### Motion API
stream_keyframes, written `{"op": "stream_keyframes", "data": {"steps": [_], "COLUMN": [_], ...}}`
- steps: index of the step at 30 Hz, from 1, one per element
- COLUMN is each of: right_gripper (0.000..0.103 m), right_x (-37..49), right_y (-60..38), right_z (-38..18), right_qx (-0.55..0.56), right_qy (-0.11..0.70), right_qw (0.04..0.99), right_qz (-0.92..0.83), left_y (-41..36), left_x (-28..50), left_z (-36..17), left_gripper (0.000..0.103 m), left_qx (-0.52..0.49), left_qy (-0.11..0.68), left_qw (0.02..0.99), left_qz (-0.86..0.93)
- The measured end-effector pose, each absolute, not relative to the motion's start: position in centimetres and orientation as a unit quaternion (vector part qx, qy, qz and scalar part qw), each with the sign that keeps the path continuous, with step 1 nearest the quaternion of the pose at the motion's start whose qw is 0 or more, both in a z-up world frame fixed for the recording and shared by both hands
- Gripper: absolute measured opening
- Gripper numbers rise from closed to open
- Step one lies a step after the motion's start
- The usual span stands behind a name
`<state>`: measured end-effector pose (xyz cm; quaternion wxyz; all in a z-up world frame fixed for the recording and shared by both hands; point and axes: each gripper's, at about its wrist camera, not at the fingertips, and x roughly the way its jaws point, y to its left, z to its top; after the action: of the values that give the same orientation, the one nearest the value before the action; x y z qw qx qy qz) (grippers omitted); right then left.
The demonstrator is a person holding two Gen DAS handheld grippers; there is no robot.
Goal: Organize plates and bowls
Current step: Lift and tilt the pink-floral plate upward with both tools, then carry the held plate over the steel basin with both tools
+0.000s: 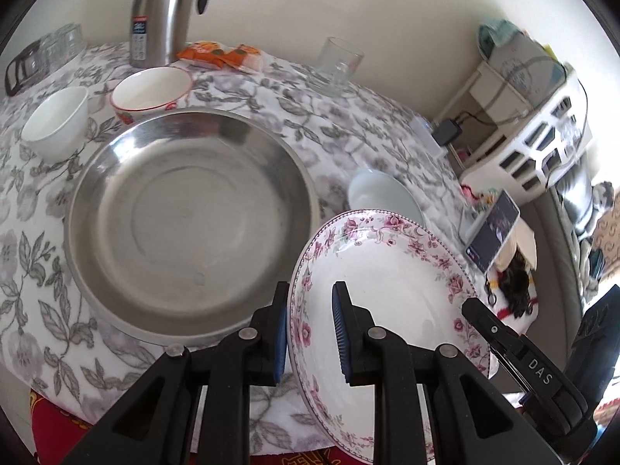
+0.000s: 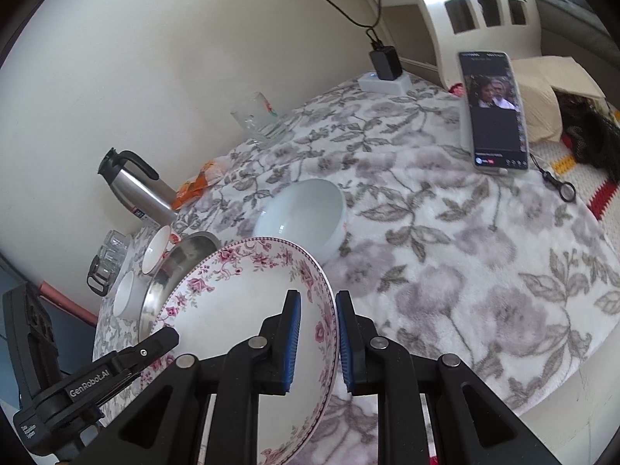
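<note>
The table (image 1: pixel 348 124) is covered with a white cloth printed with grey leaves and flowers. On it, a large stainless steel basin (image 1: pixel 190 217) is seen empty, with a red-rimmed bowl (image 1: pixel 149 91) and a small white bowl (image 1: pixel 54 114) set just behind it. A steel thermos jug (image 1: pixel 162 11) is stood near the wall, with an orange packet (image 1: pixel 221 54) and a drinking glass (image 1: pixel 337 64) further along.

The floral-rimmed plate (image 1: pixel 387 290) is held tilted beside the basin, apparently clear of the cloth, though its lower edge is hidden by the jaws. Its rim is gripped on one side by the left gripper (image 1: pixel 310 329) and on the opposite side by the right gripper (image 2: pixel 317 343); both pairs of jaws are narrowed onto the rim, blue pads against the china.

A pale blue-white bowl (image 2: pixel 302 217) is left just beyond the plate. A phone (image 2: pixel 494 110) is propped upright near the table's far edge, its screen lit.
</note>
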<state>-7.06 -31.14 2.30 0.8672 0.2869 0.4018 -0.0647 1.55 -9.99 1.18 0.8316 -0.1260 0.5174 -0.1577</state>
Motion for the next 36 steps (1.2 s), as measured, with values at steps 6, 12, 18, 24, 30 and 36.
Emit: {"op": "stream_keyframes", "data": {"steps": [6, 12, 18, 24, 30, 36], "right_gripper": [0.020, 0.020, 0.020, 0.020, 0.020, 0.020], "right_x": [-4.8, -2.6, -0.2, 2.0, 4.2, 5.7], "right_y": [-28.5, -25.6, -22.4, -19.0, -16.5, -15.9], "right_z": [3.5, 3.9, 4.5, 4.6, 4.1, 3.3], "right_qx": [0.260, 0.242, 0.222, 0.204, 0.190, 0.194], "right_qy": [0.405, 0.411, 0.414, 0.419, 0.431, 0.438], "right_qw": [0.875, 0.879, 0.883, 0.884, 0.881, 0.876], "right_qz": [-0.049, -0.025, 0.000, 0.032, 0.051, 0.060], "left_y": [-7.3, -3.8, -0.1, 3.6, 6.2, 6.9], "left_x": [2.6, 3.9, 4.9, 5.6, 6.4, 7.4], "left_z": [1.5, 1.6, 1.7, 1.7, 1.5, 1.3], "left_gripper": [0.022, 0.022, 0.022, 0.022, 0.022, 0.022], "left_qx": [-0.158, -0.205, -0.239, -0.266, -0.270, -0.258], "left_qy": [0.510, 0.506, 0.497, 0.485, 0.478, 0.475], "left_qw": [0.835, 0.830, 0.829, 0.830, 0.835, 0.840], "left_qz": [-0.132, -0.114, -0.089, -0.068, -0.048, -0.035]}}
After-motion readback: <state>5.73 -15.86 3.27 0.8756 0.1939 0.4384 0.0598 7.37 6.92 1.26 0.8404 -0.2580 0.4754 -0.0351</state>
